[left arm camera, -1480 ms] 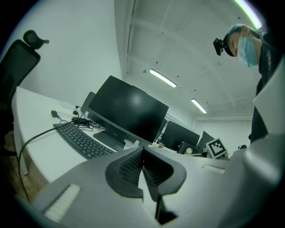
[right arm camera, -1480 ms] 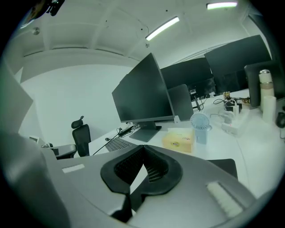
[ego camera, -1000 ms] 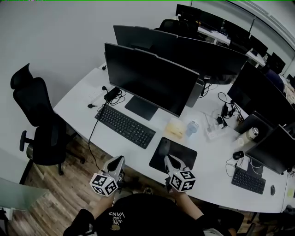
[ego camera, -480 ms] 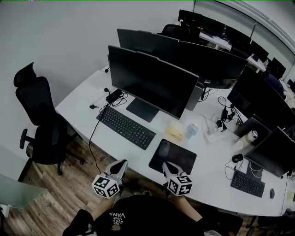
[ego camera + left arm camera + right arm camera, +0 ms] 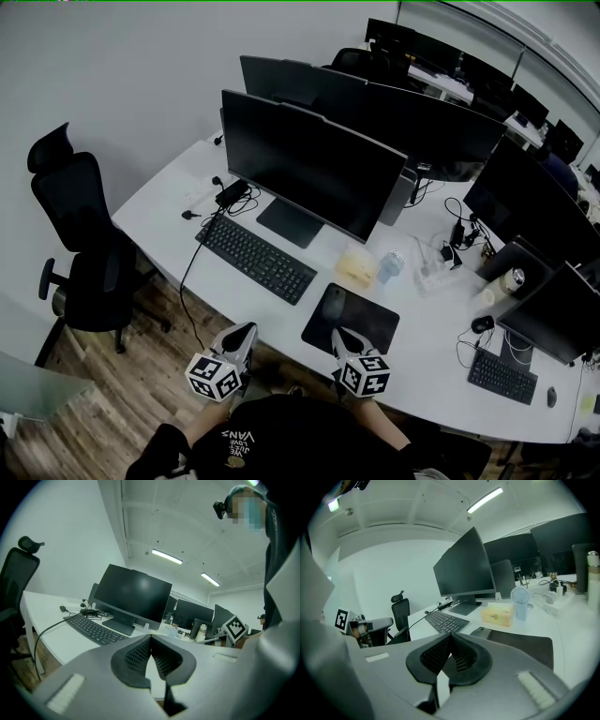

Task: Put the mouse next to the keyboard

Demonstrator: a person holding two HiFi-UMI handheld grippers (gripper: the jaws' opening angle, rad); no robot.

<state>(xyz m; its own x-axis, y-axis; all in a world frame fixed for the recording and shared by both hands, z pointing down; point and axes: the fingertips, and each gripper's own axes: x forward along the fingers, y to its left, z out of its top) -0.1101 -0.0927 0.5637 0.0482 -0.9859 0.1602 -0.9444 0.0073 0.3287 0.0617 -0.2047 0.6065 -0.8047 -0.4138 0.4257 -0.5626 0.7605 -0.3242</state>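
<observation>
The dark mouse [image 5: 333, 300] lies on the left end of a black mouse pad [image 5: 361, 323], to the right of the black keyboard [image 5: 255, 258]. My right gripper [image 5: 339, 335] hovers at the desk's near edge just short of the pad, shut with nothing in it. In the right gripper view the mouse [image 5: 481, 632] shows just beyond the closed right gripper [image 5: 451, 634], with the keyboard [image 5: 446, 620] to its left. My left gripper [image 5: 247, 330] hangs off the desk edge below the keyboard, also shut and empty. In the left gripper view the left gripper [image 5: 151, 637] points toward the keyboard [image 5: 93, 629].
A large monitor [image 5: 309, 164] stands behind the keyboard. A yellow tissue box [image 5: 356, 265] and a small fan [image 5: 390, 262] sit beyond the pad. An office chair [image 5: 80, 253] stands at the left. More monitors, cables and a second keyboard [image 5: 502, 371] fill the right.
My right gripper has sunk a little at the desk's near edge. The left gripper, mouse and keyboard stay where they were.
</observation>
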